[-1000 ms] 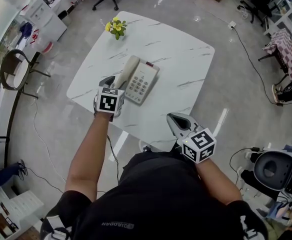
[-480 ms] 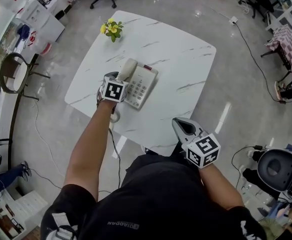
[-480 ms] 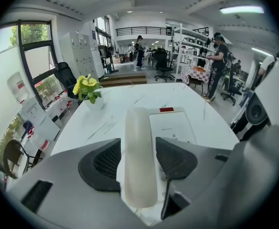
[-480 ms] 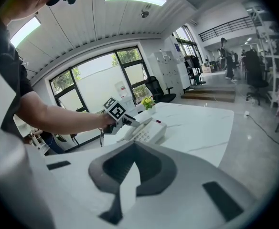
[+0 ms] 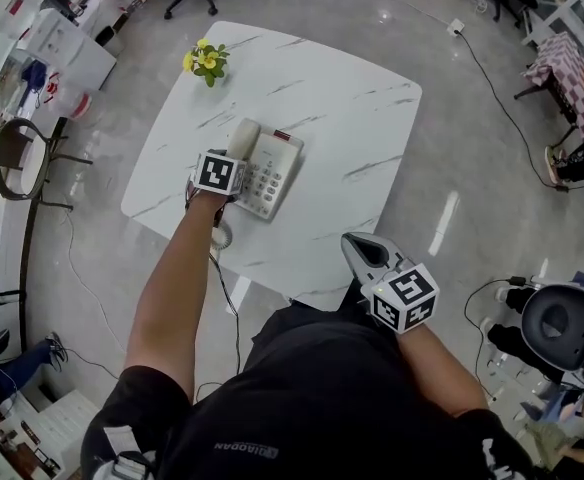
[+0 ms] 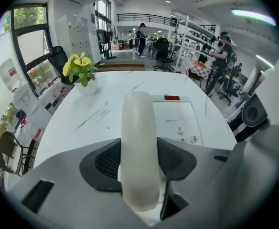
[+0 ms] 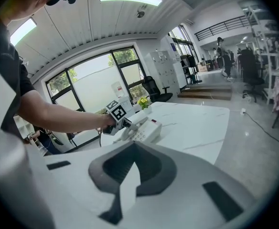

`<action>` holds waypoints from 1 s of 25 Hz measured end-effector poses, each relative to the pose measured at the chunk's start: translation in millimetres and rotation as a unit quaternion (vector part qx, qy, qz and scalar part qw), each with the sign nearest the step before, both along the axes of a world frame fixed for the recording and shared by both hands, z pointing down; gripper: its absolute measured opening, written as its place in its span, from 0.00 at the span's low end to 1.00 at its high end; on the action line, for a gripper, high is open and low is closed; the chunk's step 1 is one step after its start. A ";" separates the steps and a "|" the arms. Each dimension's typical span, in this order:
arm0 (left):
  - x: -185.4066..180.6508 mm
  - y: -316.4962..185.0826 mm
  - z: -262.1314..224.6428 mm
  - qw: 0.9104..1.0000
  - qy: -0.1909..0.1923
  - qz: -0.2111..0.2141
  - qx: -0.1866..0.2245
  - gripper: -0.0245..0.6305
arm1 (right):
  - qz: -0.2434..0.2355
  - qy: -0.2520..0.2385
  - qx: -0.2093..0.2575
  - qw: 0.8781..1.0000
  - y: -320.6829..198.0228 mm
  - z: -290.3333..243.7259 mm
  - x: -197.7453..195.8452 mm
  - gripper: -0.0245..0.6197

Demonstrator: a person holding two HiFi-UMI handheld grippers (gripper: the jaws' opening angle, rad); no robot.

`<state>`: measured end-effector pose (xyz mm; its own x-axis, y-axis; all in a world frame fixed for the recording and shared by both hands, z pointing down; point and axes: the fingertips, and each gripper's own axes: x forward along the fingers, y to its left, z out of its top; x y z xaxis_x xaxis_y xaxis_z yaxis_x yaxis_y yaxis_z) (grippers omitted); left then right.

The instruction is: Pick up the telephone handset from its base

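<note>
— How much room did you have?
— Plenty. The surface (image 5: 352, 98) was a square with rounded corners. The base (image 6: 175, 120) sat toward its left edge, the right half lay open, and glossy floor (image 5: 452, 218) ran all round.
— The count?
— One handset (image 6: 138, 128), lying in its base. One pot of yellow flowers (image 5: 205, 61) at the far corner. Two claws.
— And those?
— My left claw (image 6: 139, 162) stood spread astride the handset, jaws just closing in, not yet pressing. My right claw (image 7: 134, 147) was pressed together, empty, beyond the near edge.
— Textures?
— White marble, grey veins. Smooth cream handset, rounded. Dark meshed pads (image 6: 106, 163).
</note>
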<state>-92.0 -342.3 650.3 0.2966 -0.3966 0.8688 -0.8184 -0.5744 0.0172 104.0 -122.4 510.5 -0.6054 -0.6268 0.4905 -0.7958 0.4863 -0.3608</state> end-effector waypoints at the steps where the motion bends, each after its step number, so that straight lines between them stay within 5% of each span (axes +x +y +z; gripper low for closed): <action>1: 0.4 1.2 0.5 1.000 0.003 -0.001 -0.010 0.37 | 0.002 0.000 -0.001 1.000 0.3 0.8 1.0 0.04; 11: -5.8 21.2 -11.3 0.999 0.016 -0.020 -0.044 0.36 | 0.000 0.001 0.007 1.000 3.3 -4.5 -6.7 0.04; 25: -11.4 53.4 -75.9 0.996 0.081 -0.037 0.015 0.36 | -0.025 -0.004 0.041 0.999 17.3 -23.8 -41.9 0.04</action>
<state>-103.5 -289.0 574.3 0.4006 -0.4481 0.7992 -0.8461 -0.5157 0.1350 62.1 -105.0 486.7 -0.6414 -0.6326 0.4341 -0.7664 0.5539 -0.3253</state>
